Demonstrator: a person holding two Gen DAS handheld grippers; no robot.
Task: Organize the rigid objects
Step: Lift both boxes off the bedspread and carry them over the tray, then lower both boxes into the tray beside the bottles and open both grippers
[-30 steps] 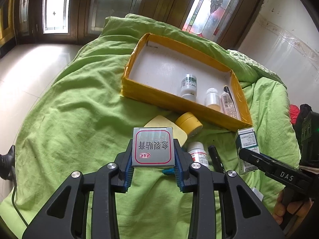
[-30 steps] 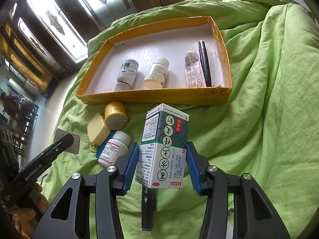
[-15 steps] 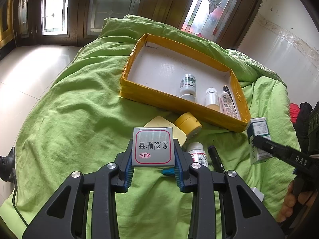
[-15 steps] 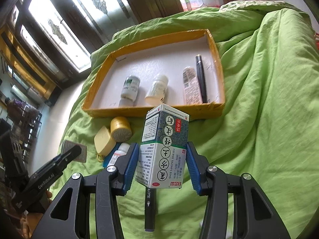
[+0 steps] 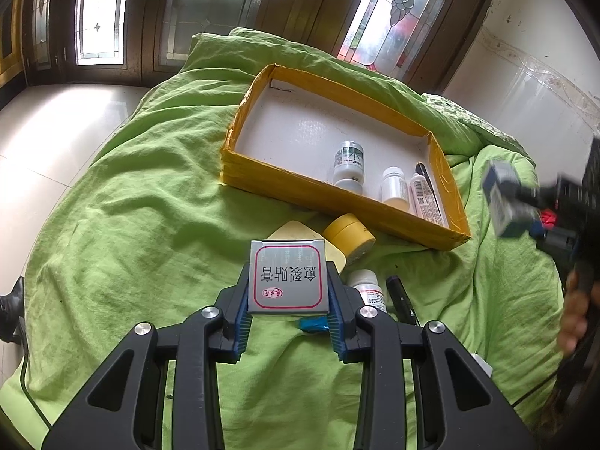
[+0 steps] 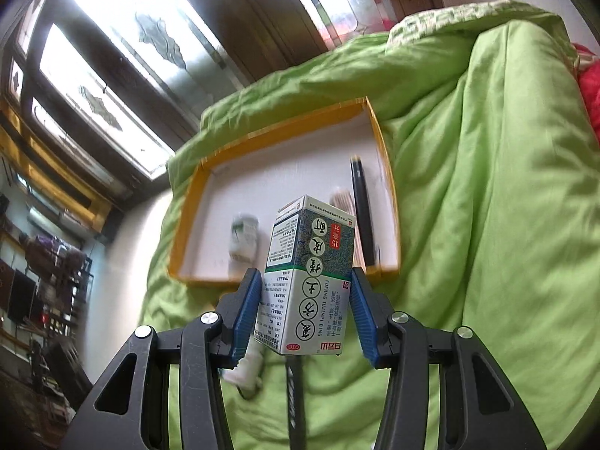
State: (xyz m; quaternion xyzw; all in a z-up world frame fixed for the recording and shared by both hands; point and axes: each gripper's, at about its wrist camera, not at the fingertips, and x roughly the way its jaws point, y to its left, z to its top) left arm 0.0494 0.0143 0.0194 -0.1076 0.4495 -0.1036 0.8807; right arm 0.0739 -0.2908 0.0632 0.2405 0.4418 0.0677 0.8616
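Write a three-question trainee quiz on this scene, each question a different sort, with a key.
1. True or false: the left tool is shut on a flat silver box.
2. Multiple choice: the thing gripped by the right tool is A) a pen, B) an upright white-and-green carton, C) a bottle.
3. Fill in: the round yellow jar lies on the green blanket, ___ the yellow tray.

Key: 1 true; 2 B; 3 outside.
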